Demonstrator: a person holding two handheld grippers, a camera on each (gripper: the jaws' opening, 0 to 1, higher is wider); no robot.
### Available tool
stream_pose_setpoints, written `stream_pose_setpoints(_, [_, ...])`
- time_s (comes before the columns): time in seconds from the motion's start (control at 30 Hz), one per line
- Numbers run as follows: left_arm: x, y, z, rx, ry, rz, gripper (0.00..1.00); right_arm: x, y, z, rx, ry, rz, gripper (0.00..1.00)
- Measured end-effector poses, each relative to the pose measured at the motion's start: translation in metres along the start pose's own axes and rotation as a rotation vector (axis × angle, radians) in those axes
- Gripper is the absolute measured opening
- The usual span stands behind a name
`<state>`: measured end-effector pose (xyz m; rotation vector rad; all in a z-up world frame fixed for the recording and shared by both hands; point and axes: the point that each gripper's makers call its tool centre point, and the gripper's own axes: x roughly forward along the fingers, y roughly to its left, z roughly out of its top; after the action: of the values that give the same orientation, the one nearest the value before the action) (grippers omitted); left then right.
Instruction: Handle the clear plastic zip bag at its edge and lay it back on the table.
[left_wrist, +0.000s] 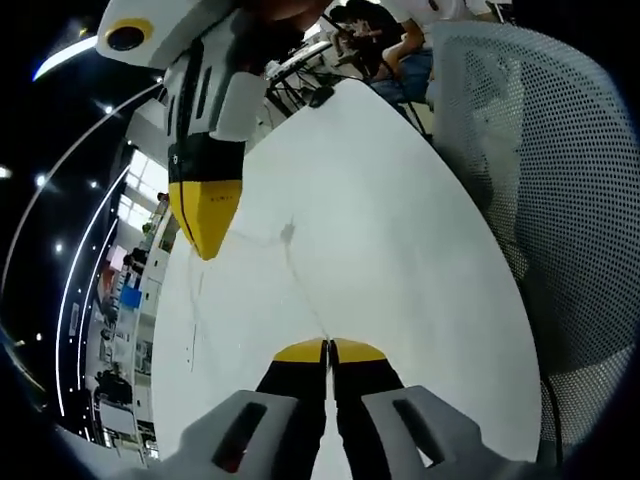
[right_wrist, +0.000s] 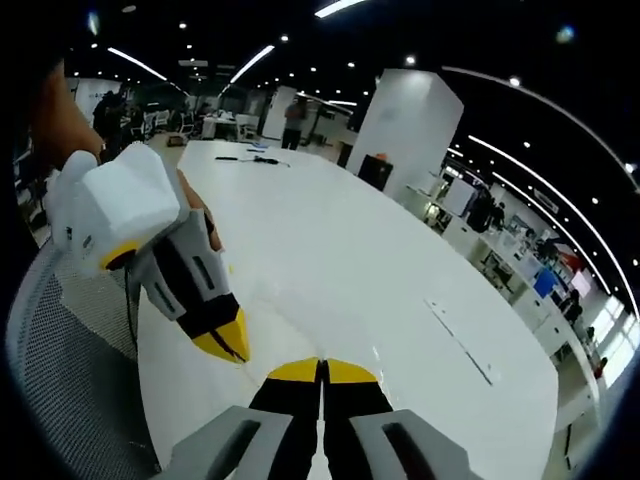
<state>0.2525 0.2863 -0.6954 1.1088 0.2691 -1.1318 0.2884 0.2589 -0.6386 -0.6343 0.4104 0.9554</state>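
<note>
We've got a big white table (left_wrist: 400, 250) stretching away in both views, with a grey mesh chair (left_wrist: 540, 200) right up against its edge; in the right gripper view the chair (right_wrist: 70, 380) sits low on the left. Behind it all is an open office, and a few people (left_wrist: 385, 40) are sitting at the far end of the table.

In the left gripper view, the left gripper (left_wrist: 328, 348) comes up from the bottom with its yellow tips pressed together, no gap we can make out. The right gripper (left_wrist: 207, 215) hangs in from the top left, tip pointing down at the table, jaws together too.

From the right gripper view it's the mirror of that: the right gripper (right_wrist: 322, 368) rises from the bottom with its tips closed flat against each other, and the left gripper (right_wrist: 228, 343) slants in from the left, held by a hand (right_wrist: 60, 110), its tip low and just beside the right one's.

The clear bag (left_wrist: 290, 250) is honestly hard to see. We only catch faint crease lines and a small grey smudge on the table between the two tips. It looks like it runs into the closed left jaws, but we can't tell if either gripper really has it.
</note>
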Motion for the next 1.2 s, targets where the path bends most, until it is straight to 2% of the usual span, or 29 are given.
stream_pose_setpoints(0.13, [0.000,0.005,0.004,-0.023,-0.023,0.009,0.01,0.002,0.002,-0.004,-0.009,0.015,-0.007,0.00])
stream_pose_setpoints(0.17, [0.000,0.007,0.006,-0.054,-0.038,0.011,0.02,0.004,0.002,-0.005,-0.020,0.019,-0.012,0.00])
stream_pose_setpoints(0.5, [-0.007,0.016,0.011,-0.164,-0.097,0.027,0.14,0.016,0.017,-0.019,-0.129,0.082,-0.010,0.00])
stream_pose_setpoints(0.73, [-0.014,0.020,0.011,-0.239,-0.126,0.040,0.19,0.021,0.021,-0.024,-0.168,0.099,-0.001,0.00])
stream_pose_setpoints(1.07, [-0.032,0.027,0.008,-0.395,-0.172,0.086,0.26,0.030,0.025,-0.033,-0.214,0.117,0.007,0.00])
stream_pose_setpoints(1.2, [-0.043,0.033,0.006,-0.469,-0.199,0.127,0.28,0.039,0.027,-0.040,-0.242,0.130,0.008,0.00])
